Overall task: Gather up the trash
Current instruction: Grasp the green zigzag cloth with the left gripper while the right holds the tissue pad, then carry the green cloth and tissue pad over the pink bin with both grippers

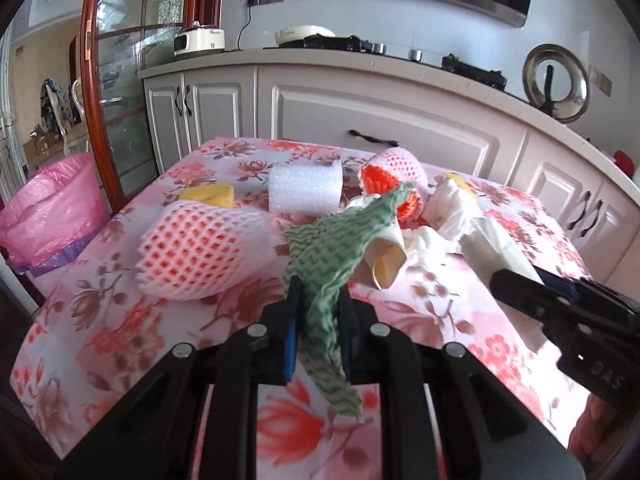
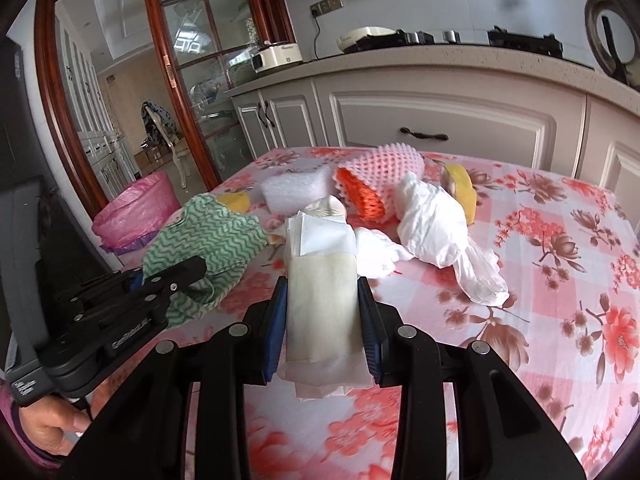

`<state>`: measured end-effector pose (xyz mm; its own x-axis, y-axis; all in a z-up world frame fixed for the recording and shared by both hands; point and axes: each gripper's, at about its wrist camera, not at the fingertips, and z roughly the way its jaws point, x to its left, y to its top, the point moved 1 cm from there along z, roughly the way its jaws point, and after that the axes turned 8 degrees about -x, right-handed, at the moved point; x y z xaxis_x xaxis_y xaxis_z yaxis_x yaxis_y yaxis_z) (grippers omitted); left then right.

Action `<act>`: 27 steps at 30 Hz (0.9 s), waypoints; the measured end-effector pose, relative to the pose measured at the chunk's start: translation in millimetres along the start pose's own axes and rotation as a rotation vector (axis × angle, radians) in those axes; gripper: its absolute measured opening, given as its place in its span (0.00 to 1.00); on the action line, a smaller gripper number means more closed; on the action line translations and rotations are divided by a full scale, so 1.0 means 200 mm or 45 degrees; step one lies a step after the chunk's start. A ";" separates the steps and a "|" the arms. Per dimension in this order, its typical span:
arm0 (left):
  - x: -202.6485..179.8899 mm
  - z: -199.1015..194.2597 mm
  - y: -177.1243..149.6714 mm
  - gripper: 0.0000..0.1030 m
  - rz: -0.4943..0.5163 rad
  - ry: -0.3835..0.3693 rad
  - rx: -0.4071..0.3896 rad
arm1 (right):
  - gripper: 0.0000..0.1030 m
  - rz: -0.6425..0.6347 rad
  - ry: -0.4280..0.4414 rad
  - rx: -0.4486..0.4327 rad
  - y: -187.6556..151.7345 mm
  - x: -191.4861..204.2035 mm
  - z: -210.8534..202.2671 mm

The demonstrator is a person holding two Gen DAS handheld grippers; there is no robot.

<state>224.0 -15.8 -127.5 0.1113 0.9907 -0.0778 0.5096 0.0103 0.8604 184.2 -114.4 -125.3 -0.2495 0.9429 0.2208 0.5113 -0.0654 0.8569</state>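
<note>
My left gripper (image 1: 320, 292) is shut on a green wavy-patterned cloth (image 1: 340, 236), which hangs lifted above the floral tablecloth (image 1: 120, 320). My right gripper (image 2: 322, 292) is shut on a folded white and cream paper packet (image 2: 320, 276); that gripper also shows at the right of the left wrist view (image 1: 520, 284). On the table lie a pink foam fruit net (image 1: 200, 252), a second net with an orange lining (image 1: 392, 176), a white foam block (image 1: 306, 192), yellow sponges (image 1: 210, 196), a paper cup (image 1: 386, 258) and crumpled white plastic (image 2: 436, 232).
A bin lined with a pink bag (image 1: 56, 216) stands on the floor left of the table. Behind the table run white kitchen cabinets (image 1: 380, 120) under a counter with appliances. A glass door with a wooden frame (image 1: 120, 80) is at the left. A hand (image 2: 52, 428) holds the left gripper.
</note>
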 end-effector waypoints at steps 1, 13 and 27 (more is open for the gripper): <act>0.01 -0.04 0.00 0.16 0.000 -0.010 -0.007 | 0.32 -0.007 0.003 -0.004 0.00 0.02 -0.01; 0.22 -0.45 -0.02 0.16 -0.019 0.011 -0.127 | 0.32 -0.136 0.066 -0.054 0.05 0.37 -0.14; 0.72 -0.74 -0.03 0.16 -0.109 0.170 -0.211 | 0.32 -0.271 0.284 -0.063 0.16 0.94 0.03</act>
<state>110.8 146.5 -68.8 -0.0454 0.9943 -0.0961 0.3643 0.1061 0.9252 159.3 62.5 -59.6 -0.5236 0.8426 0.1261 0.3892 0.1049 0.9151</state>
